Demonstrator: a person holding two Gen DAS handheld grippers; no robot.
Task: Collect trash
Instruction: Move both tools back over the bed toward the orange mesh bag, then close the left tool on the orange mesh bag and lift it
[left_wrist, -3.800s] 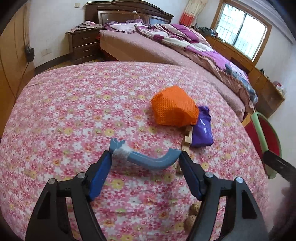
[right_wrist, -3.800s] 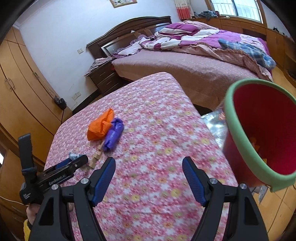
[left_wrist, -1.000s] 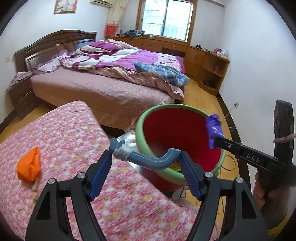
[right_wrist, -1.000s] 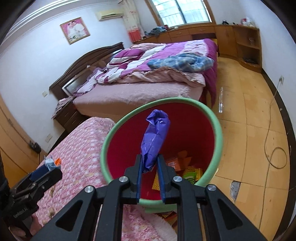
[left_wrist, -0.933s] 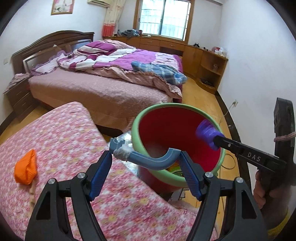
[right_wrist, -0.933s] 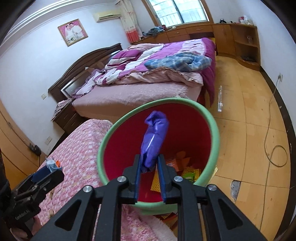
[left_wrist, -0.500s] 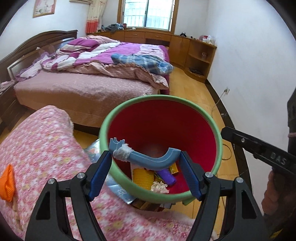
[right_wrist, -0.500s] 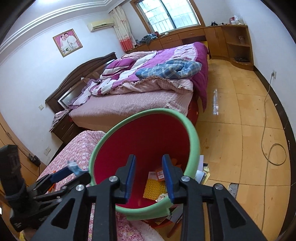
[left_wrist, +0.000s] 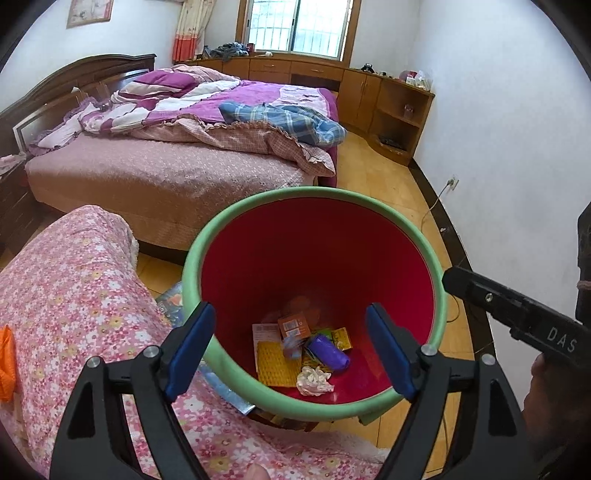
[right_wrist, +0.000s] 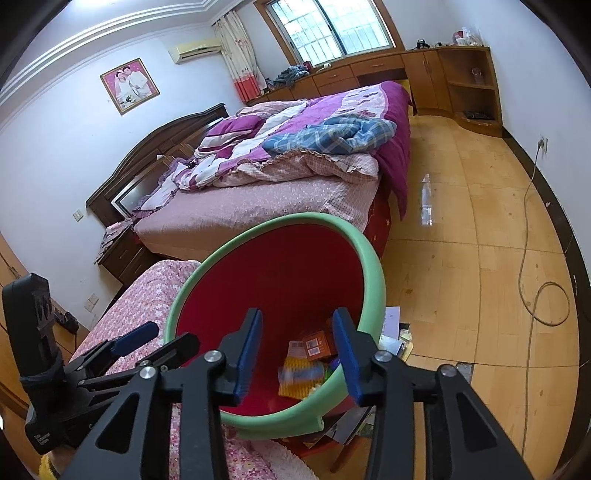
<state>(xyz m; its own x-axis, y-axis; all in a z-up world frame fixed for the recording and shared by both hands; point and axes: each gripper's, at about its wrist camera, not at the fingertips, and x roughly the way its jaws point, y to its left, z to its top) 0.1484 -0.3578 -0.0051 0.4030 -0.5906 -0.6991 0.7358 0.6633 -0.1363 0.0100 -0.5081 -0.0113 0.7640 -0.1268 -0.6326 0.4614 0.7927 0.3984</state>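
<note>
Both grippers (left (left_wrist: 290, 349), right (right_wrist: 297, 356)) released over the red bin (left_wrist: 236, 236) beside the floral bedspread (left_wrist: 74, 295).

Empty left hand-held gripper (left_wrist: 291, 343) over bin (left_wrist: 436, 258)

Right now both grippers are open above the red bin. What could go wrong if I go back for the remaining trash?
1. The left gripper and right gripper hang close to the bin's green rim; a careless pull back might knock the bin, which appears tilted.
2. The orange bag lies at the far edge of the left view, so reaching it needs a wide swing across the flowered cover.
3. Papers lie on the floor beside the bin and are easily overlooked.
</note>
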